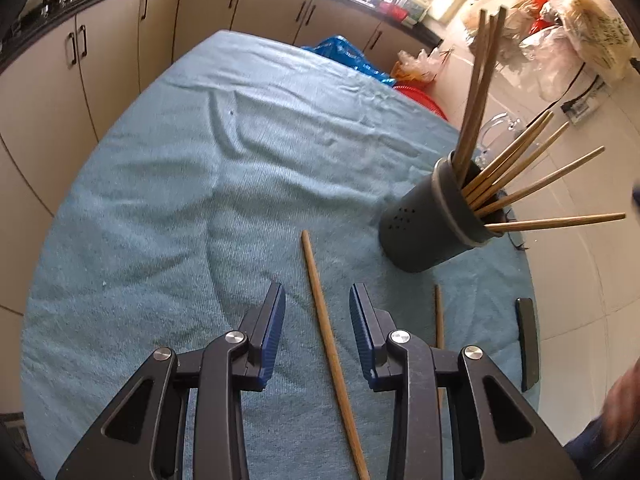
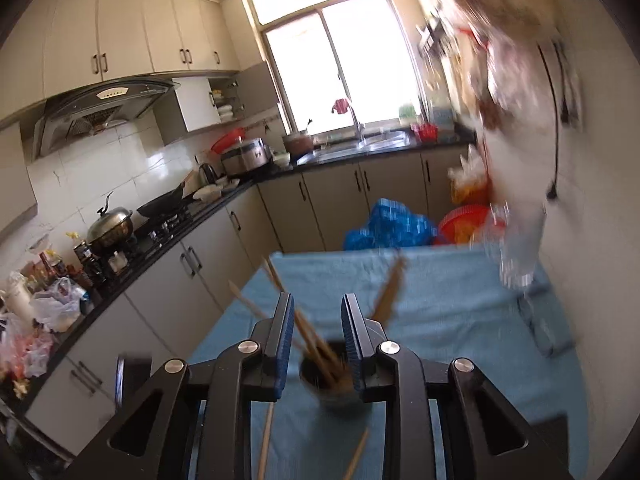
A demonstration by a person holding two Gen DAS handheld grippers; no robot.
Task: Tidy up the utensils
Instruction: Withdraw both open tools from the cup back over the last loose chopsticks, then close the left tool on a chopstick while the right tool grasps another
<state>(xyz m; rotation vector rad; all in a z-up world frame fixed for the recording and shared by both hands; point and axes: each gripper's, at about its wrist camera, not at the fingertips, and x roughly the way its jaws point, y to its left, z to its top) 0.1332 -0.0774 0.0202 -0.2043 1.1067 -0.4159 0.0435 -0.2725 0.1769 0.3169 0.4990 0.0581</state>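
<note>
A dark grey holder (image 1: pixel 430 218) stands on the blue cloth (image 1: pixel 200 184) at the right, with several wooden chopsticks (image 1: pixel 516 168) sticking out. One loose chopstick (image 1: pixel 328 340) lies on the cloth between the fingers of my open left gripper (image 1: pixel 318 312), which is low over it. A second loose chopstick (image 1: pixel 439 316) lies to the right. My right gripper (image 2: pixel 318 328) is open and empty, high above the holder (image 2: pixel 334 384). The right wrist view is blurred, and two loose chopsticks (image 2: pixel 266 436) show below.
A black flat object (image 1: pixel 527 342) lies at the cloth's right edge. Blue and red bags (image 2: pixel 394 224) sit beyond the table. Kitchen cabinets (image 1: pixel 112 56) and a cluttered counter (image 2: pixel 168 216) run along the left and back. A white wall (image 1: pixel 560 184) is at the right.
</note>
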